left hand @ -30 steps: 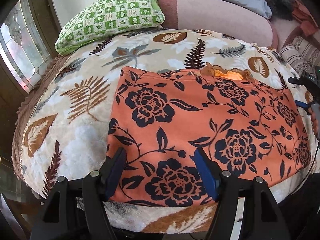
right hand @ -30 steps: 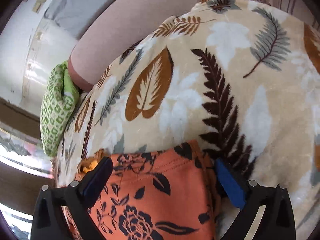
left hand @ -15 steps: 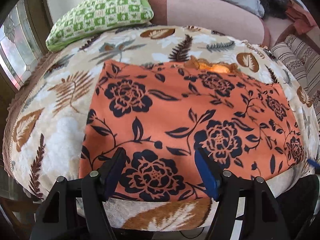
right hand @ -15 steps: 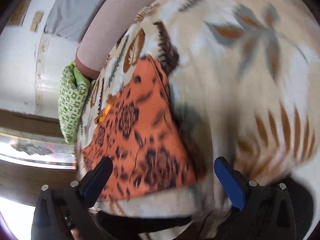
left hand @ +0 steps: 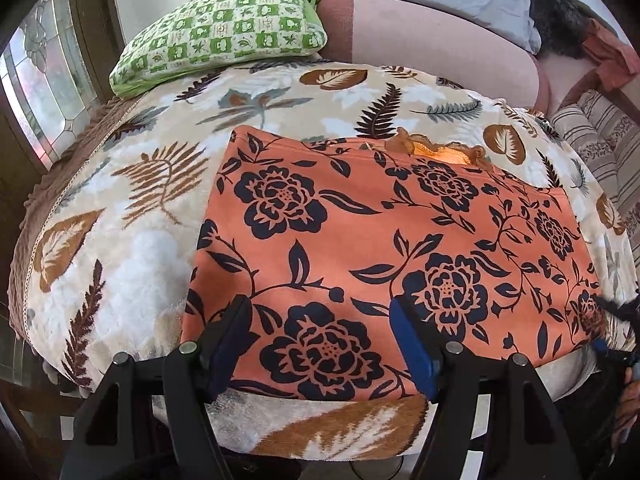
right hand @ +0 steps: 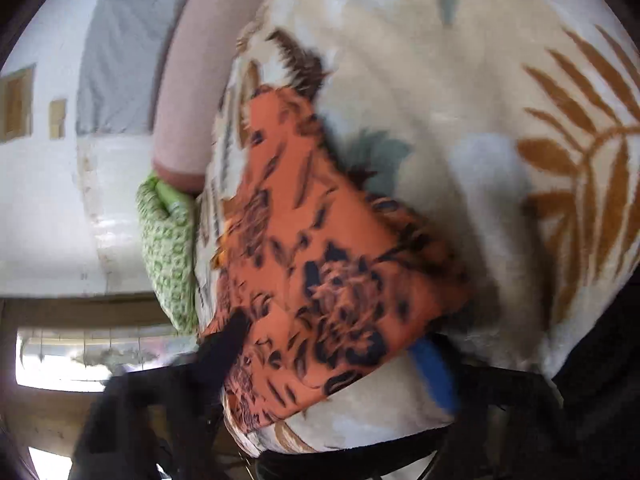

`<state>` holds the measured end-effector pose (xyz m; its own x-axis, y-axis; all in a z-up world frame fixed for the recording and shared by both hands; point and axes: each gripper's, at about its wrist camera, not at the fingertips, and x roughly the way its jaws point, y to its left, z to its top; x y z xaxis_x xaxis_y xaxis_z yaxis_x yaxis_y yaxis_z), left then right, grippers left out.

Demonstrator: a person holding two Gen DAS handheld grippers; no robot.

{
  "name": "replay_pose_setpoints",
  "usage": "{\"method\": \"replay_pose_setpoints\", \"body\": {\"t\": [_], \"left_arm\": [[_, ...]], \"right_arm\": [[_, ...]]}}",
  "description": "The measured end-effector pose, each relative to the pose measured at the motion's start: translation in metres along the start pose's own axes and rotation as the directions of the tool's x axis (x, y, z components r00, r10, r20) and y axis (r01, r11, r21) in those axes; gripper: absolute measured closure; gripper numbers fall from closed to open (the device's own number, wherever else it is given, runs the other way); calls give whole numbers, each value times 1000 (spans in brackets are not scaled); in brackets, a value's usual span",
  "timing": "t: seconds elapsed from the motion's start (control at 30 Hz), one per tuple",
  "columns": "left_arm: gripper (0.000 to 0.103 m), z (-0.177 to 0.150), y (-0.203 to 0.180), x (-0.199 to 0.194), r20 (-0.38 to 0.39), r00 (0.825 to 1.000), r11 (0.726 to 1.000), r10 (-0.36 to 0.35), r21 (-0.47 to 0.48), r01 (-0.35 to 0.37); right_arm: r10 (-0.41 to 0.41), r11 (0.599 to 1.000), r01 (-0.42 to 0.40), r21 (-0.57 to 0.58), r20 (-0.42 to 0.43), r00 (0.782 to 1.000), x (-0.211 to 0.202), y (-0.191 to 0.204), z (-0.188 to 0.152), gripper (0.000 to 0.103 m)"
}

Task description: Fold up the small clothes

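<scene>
Left wrist view: I count one orange floral garment (left hand: 384, 248), lying flat on the leaf-print blanket (left hand: 132, 216), and one green checked pillow (left hand: 224, 32) behind it. My left gripper (left hand: 320, 340) hovers low over the garment's near hem, fingers spread, holding nothing. The garment's long axis runs left to right. Right wrist view, blurred: my right gripper (right hand: 332, 364) is rolled sideways at the garment's (right hand: 320, 264) corner, fingers apart.
</scene>
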<state>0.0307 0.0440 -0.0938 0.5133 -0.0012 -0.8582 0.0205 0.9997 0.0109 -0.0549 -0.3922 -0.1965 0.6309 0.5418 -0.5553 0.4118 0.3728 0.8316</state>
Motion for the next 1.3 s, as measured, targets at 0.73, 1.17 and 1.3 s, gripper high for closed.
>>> {"method": "replay_pose_setpoints", "body": {"t": [0.73,1.17,1.3], "left_arm": [[31,-5,-7,24,-42,999,999,19,28,-18],[31,1,-10,43,-49,998,999,27,34,-25],[31,1,-13,50,-52,998,999,32,43,-30]], "right_arm": [[-114,984,125,-125,89,989,-19,22,11,93],[-184,927,242,-287,213,959,-59,62,35,20],[-97,924,146,-353,151,984,-27,93,84,20]]}}
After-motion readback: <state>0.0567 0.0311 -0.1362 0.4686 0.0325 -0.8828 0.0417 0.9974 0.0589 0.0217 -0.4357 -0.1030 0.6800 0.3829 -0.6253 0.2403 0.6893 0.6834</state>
